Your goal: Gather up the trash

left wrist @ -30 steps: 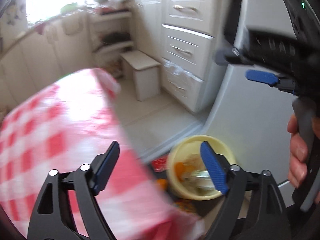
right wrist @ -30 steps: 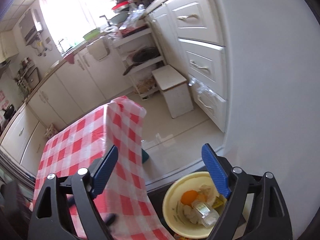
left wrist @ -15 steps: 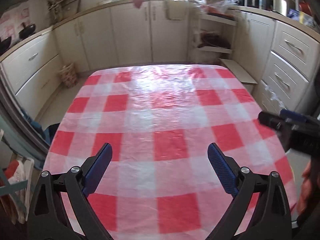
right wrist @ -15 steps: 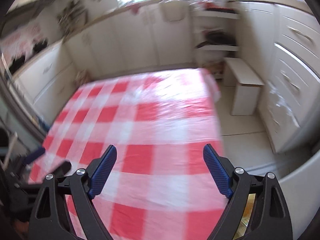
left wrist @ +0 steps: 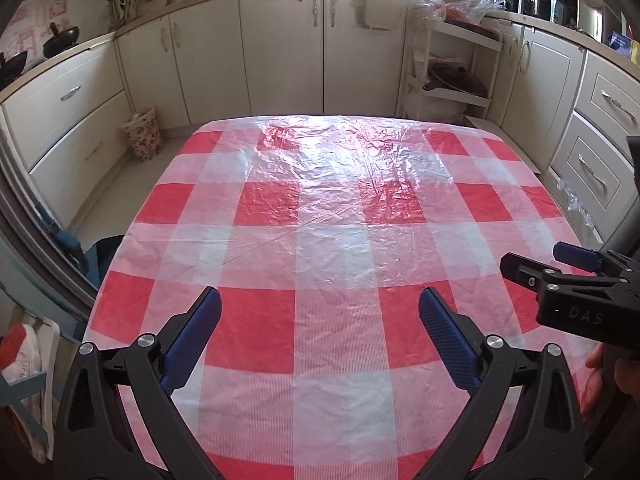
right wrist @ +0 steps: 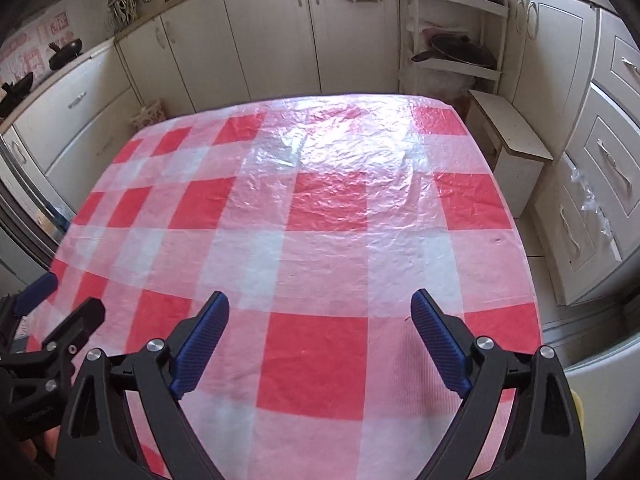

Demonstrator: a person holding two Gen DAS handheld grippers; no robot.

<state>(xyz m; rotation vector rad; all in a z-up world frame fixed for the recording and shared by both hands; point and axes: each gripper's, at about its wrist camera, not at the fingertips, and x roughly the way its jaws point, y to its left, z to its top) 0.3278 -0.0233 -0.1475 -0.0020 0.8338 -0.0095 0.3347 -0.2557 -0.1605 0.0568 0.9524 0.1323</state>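
A table under a red-and-white checked plastic cloth (left wrist: 332, 240) fills both wrist views, and no trash lies on the part I can see. My left gripper (left wrist: 319, 294) hovers over the near edge, open, with nothing between its blue pads. Over the same edge my right gripper (right wrist: 320, 298) is open and just as empty. Each gripper shows in the other's view: the right gripper (left wrist: 548, 262) at the right border, the left gripper (right wrist: 60, 302) at the left border. A yellow sliver (right wrist: 576, 404) peeks out at the lower right, past the table edge.
Cream kitchen cabinets (left wrist: 280, 48) ring the table. An open shelf rack with pans (left wrist: 452, 80) stands at the back right, with a small white stool (right wrist: 516, 144) by the drawers. A floral bag (left wrist: 144, 138) sits on the floor at the left. A dark blue chair (left wrist: 100, 256) is at the table's left side.
Both views have swung from a yellow bowl of scraps low by the white appliance to the checked table. The bowl has left the left wrist view. The left jaws stand a little wider.
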